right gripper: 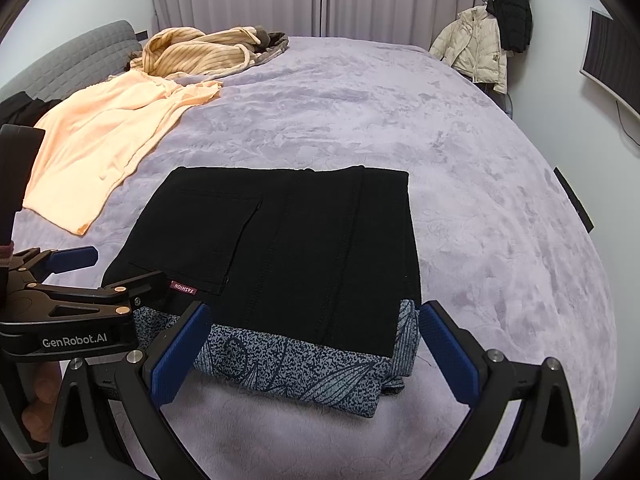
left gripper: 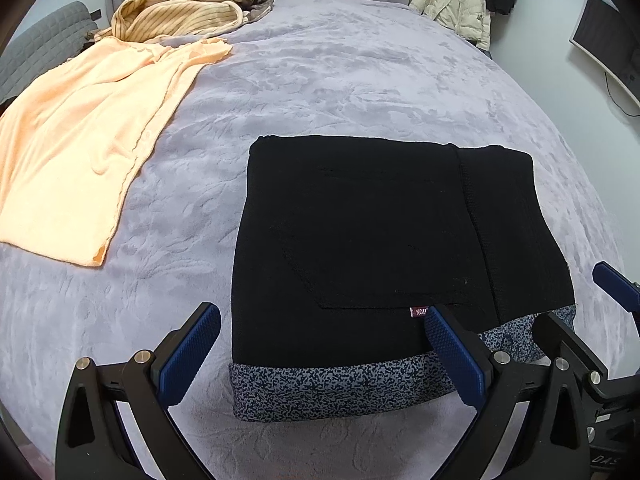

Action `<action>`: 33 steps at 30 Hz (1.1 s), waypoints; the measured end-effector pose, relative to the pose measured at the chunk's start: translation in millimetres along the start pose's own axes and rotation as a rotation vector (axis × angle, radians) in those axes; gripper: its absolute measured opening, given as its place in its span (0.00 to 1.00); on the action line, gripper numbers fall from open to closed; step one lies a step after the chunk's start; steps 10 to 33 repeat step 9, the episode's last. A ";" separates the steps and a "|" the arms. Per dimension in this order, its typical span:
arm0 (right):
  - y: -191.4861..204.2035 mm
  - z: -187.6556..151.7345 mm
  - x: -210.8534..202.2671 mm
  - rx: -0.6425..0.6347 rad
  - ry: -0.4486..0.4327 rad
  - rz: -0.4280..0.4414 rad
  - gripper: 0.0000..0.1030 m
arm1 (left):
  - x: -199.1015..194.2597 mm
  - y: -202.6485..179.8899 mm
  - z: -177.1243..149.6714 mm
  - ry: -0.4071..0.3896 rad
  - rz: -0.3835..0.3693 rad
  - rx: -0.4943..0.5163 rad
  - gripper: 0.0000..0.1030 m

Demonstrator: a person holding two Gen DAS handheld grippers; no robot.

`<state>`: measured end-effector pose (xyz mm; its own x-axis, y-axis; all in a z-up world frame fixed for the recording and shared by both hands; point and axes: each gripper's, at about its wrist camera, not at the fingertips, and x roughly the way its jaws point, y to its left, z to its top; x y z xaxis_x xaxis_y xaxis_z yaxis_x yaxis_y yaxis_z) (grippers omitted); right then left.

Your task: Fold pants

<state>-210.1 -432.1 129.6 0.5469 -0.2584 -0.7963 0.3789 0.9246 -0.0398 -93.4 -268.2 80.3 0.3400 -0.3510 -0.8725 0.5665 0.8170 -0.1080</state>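
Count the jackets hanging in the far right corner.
2. A cream jacket hangs low beside the bed; a black jacket hangs above and right of it. More could be hidden behind them.

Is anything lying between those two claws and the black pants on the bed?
Nothing visible. The pants lie folded right in front of both open claws, left and right. The peach cloth sits off to the left, clear of them.

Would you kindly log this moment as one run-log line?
stage: fold looks done | black folded pants flat on lilac plush bedspread | left gripper open | right gripper open, holding nothing
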 end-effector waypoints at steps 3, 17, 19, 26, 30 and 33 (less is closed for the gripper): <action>-1.1 0.7 -0.5 0.000 -0.001 0.002 1.00 | -0.9 -1.0 -0.5 -0.002 -0.001 0.004 0.99; -5.3 -0.4 -1.6 0.006 -0.002 0.007 1.00 | -2.8 -2.2 -1.0 -0.005 0.003 0.007 0.99; -5.3 -0.4 -1.6 0.006 -0.002 0.007 1.00 | -2.8 -2.2 -1.0 -0.005 0.003 0.007 0.99; -5.3 -0.4 -1.6 0.006 -0.002 0.007 1.00 | -2.8 -2.2 -1.0 -0.005 0.003 0.007 0.99; -5.3 -0.4 -1.6 0.006 -0.002 0.007 1.00 | -2.8 -2.2 -1.0 -0.005 0.003 0.007 0.99; -5.3 -0.4 -1.6 0.006 -0.002 0.007 1.00 | -2.8 -2.2 -1.0 -0.005 0.003 0.007 0.99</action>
